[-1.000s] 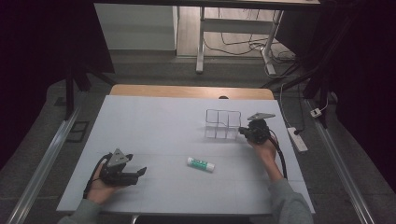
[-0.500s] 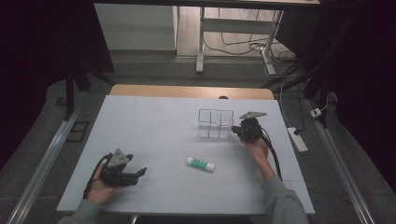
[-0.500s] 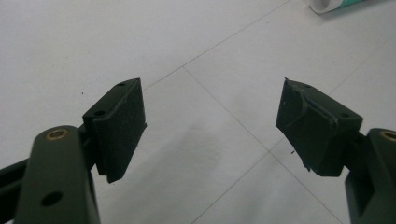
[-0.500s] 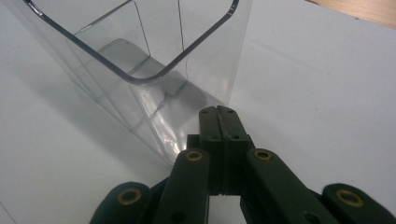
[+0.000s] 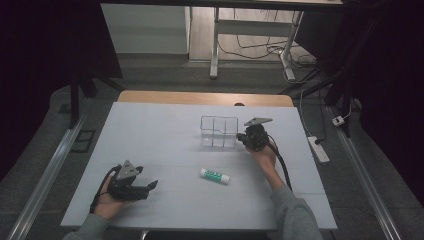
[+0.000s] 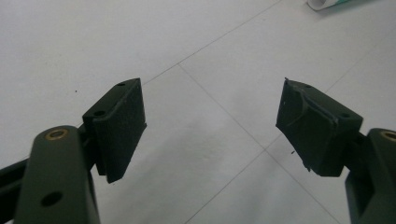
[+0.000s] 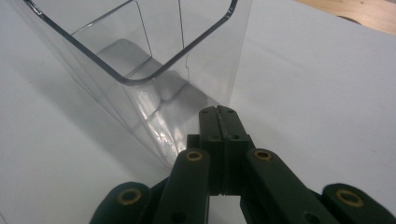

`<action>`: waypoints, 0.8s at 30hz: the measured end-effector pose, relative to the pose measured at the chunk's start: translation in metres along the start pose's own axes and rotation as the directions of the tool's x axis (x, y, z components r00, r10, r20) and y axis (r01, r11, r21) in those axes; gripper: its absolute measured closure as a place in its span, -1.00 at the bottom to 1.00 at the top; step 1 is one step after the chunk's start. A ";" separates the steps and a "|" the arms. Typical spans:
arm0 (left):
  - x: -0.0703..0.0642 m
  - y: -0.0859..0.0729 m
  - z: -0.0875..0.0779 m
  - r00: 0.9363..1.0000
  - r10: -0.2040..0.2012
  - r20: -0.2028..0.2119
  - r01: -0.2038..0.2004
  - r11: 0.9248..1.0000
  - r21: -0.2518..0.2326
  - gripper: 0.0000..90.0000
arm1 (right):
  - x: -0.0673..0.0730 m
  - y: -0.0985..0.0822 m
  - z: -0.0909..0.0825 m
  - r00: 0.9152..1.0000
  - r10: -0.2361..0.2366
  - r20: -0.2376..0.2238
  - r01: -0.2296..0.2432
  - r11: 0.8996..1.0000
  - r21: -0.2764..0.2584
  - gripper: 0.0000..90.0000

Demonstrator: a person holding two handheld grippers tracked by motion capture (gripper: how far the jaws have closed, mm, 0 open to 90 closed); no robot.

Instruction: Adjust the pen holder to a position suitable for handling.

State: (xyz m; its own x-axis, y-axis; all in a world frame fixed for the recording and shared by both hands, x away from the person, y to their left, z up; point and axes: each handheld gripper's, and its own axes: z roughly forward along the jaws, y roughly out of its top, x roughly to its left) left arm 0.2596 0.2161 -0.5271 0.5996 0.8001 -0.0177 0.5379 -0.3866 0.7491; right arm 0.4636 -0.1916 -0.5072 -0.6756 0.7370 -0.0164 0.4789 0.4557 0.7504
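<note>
Right gripper is sitting right of centre in the high view, its two black jaws clenched together with nothing between them, their tips pressing against the right wall of a clear plastic organiser. Seen from the right gripper view, the closed jaws are meeting the lower corner of the transparent box, whose inner dividers are showing through its walls. Left gripper is resting at the lower left of the high view, held in the person's left hand; its jaws are standing wide apart and empty, and its own view is showing the two pads over bare table.

A white tube with a green label is lying on its side in the lower middle of the high view, between the two grippers and apart from both. Writing on the label is too small to read. Its capped end is peeking into the upper right corner of the left gripper view.

Compared with a second ago, the organiser and the right gripper are both sitting further left in the frame, while the left gripper and the tube are lying where they were.

Everything is resting on a pale grey-white table marked by thin seams, with a wooden strip along its far edge. Beyond it, a dim room is showing a grey floor, metal table legs, loose cables and a white power strip at the right.
</note>
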 end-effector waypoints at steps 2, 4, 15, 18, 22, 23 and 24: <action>-0.001 0.001 0.000 1.000 0.000 0.001 0.000 1.000 -0.004 -0.47 | 0.003 0.002 0.003 1.000 -0.006 -0.007 0.006 1.000 -0.003 0.99; -0.002 0.003 0.001 1.000 -0.001 0.002 0.001 1.000 -0.005 -0.47 | 0.005 0.005 0.007 1.000 -0.016 -0.015 0.016 1.000 -0.001 0.99; -0.004 0.002 0.003 1.000 -0.001 -0.003 0.001 1.000 0.008 -0.47 | 0.018 0.012 0.017 0.998 -0.045 -0.053 0.044 0.999 -0.015 0.99; -0.004 0.002 0.002 1.000 -0.003 -0.006 0.003 1.000 0.007 -0.48 | 0.019 0.013 0.020 0.998 -0.047 -0.049 0.047 0.999 -0.013 0.99; -0.005 0.002 0.002 1.000 -0.007 -0.013 0.007 1.000 0.006 -0.48 | 0.021 0.014 0.024 0.997 -0.050 -0.052 0.049 0.999 -0.015 0.99; -0.005 0.002 0.001 1.000 -0.007 -0.015 0.007 1.000 0.006 -0.48 | 0.022 0.014 0.024 0.997 -0.053 -0.054 0.052 0.999 -0.015 0.99; -0.005 0.001 0.001 1.000 -0.008 -0.016 0.008 1.000 0.005 -0.48 | 0.022 0.014 0.025 0.997 -0.058 -0.057 0.057 0.998 -0.017 0.99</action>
State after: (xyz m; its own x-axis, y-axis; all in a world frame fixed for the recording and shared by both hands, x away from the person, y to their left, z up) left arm 0.2582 0.2115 -0.5264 0.5858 0.8104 -0.0130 0.5457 -0.3825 0.7456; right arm 0.4692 -0.1561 -0.5131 -0.7330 0.6798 -0.0226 0.4297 0.4886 0.7594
